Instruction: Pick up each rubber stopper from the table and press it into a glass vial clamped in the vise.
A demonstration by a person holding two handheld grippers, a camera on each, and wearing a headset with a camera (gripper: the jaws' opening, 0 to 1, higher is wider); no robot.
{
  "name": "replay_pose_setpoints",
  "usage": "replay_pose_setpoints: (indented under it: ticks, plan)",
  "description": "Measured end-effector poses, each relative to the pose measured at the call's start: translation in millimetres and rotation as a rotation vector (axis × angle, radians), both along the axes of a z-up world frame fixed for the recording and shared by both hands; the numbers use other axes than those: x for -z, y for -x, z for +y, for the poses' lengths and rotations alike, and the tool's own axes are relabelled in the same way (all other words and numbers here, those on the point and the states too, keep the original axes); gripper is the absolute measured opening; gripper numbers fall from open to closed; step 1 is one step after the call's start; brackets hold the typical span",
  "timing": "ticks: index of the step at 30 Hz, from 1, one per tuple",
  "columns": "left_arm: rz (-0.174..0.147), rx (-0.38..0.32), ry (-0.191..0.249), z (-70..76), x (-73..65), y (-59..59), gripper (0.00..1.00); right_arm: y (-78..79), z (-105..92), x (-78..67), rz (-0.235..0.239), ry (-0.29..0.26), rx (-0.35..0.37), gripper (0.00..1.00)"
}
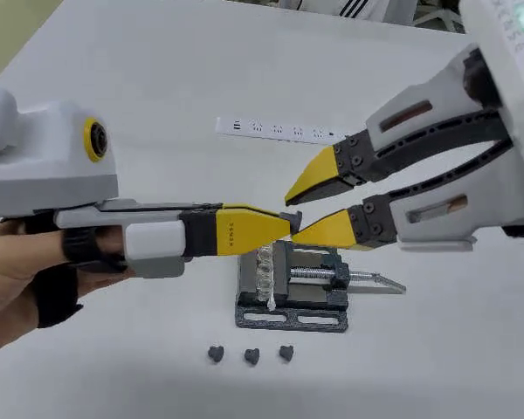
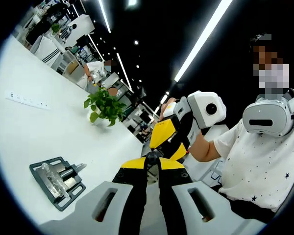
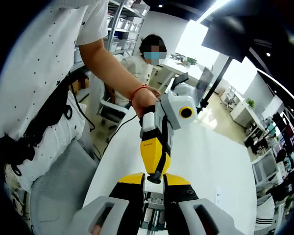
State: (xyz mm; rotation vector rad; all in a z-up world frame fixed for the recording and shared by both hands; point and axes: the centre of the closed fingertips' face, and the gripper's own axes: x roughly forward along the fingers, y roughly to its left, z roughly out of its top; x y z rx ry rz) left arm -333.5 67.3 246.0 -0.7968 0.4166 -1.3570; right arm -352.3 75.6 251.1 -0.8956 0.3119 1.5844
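The table [image 1: 157,78] is smooth matt white. The vise [image 1: 325,301] is dark matt metal with a bright screw [image 1: 319,273], its vials [image 1: 265,266] clear glossy glass. The stoppers [image 1: 251,354] are dull dark rubber. The right tongs [image 1: 293,218] have smooth yellow plastic tips.

Bright, even overhead light washes the matte white tabletop [image 1: 157,78] in the head view. The dark grey metal vise [image 1: 319,301] throws only a faint, soft shadow toward 6 o'clock, and focus is crisp at centre. In the left gripper view, long white ceiling light strips [image 2: 206,34] glare at 1 o'clock against a dark ceiling, and straight lines bow near the edges. In the right gripper view, a bright white backlit area [image 3: 201,39] blows out at 1 o'clock.
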Motion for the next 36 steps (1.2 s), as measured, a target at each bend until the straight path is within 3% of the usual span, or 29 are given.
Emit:
replay_pose_setpoints:
  ticks: [5,8,10,15,23,36]
  plan:
    - [0.038,-0.082,0.142,11.8,-21.2,-9.0,0.04,-8.4,3.5,-21.4,0.033,-0.177,0.082,0.11]
    - [0.078,-0.134,0.247,21.3,-34.4,-14.8,0.04,-12.3,3.4,-32.5,0.031,-0.267,0.123,0.10]
    - [0.088,-0.142,0.288,23.2,-39.9,-13.9,0.04,-13.7,3.1,-36.1,0.009,-0.289,0.133,0.10]
    - [0.122,-0.153,0.371,22.1,-50.3,-9.2,0.04,-6.1,6.8,-44.7,0.005,-0.340,0.131,0.10]
    - [0.130,-0.116,0.389,12.1,-58.3,4.5,0.04,0.3,8.7,-56.9,-0.032,-0.366,0.111,0.10]
    - [0.129,-0.058,0.389,9.2,-65.0,14.6,0.04,8.6,7.4,-60.2,-0.030,-0.359,0.064,0.07]
